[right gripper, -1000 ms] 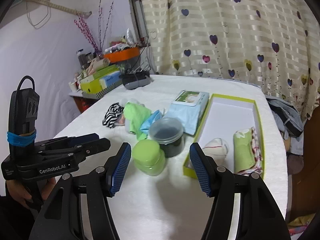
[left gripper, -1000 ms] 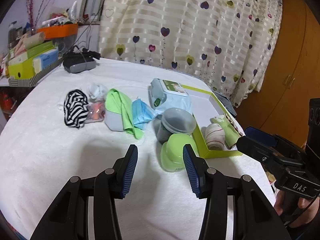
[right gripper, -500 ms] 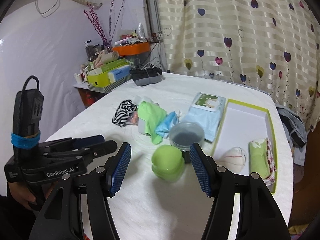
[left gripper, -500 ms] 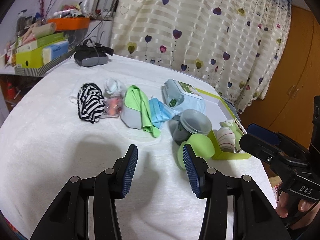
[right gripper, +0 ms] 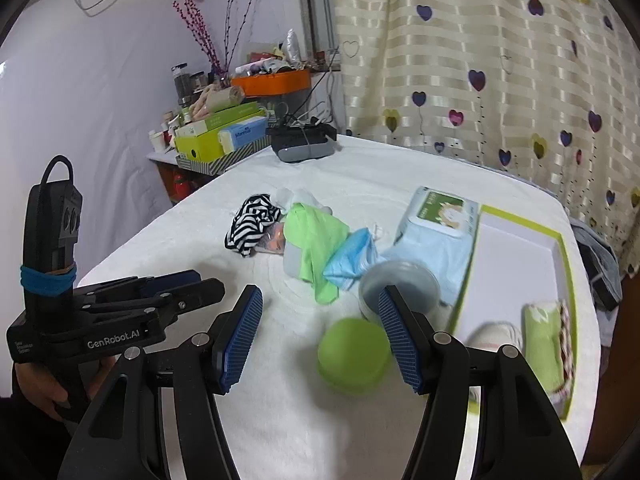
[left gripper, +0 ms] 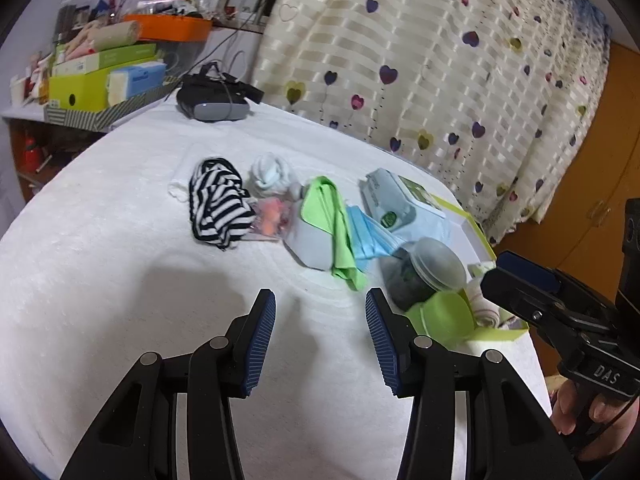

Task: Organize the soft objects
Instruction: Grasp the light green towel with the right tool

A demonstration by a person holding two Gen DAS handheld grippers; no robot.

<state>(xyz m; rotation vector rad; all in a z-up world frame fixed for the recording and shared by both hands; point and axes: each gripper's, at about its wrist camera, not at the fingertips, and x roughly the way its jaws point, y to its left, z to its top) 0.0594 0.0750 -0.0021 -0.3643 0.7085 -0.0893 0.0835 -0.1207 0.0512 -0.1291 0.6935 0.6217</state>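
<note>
- The left gripper (left gripper: 320, 334) hangs over bare white cloth on the counter (left gripper: 100, 280), its jaws spread wide with nothing between them.
- The right gripper (right gripper: 320, 338) is the same, jaws wide apart and empty, a green pot (right gripper: 354, 354) lying just beyond them.
- The soft things are bunched mid-counter: a striped cloth (left gripper: 218, 208), a white sock ball (left gripper: 272, 176), a green cloth (left gripper: 330, 220) draped over a grey piece, and a blue mask (left gripper: 370, 234) touching it.
- The green-edged box (right gripper: 516, 264) sits at the right, already holding a rolled ball (right gripper: 496, 334) and a folded green towel (right gripper: 542, 346).
- I would say the next pick is from the pile. Best to come down on one piece only, likely the green cloth, pinch a thick fold, and lift clear before heading for the box.
- The risk is dragging the mask along, or knocking the dark jar (right gripper: 398, 286) beside the box.
- Hard to read: the green pot is blurred, a pinkish packet (left gripper: 272, 218) is half buried, and the box's near corner is cut off by the right jaw.
</note>
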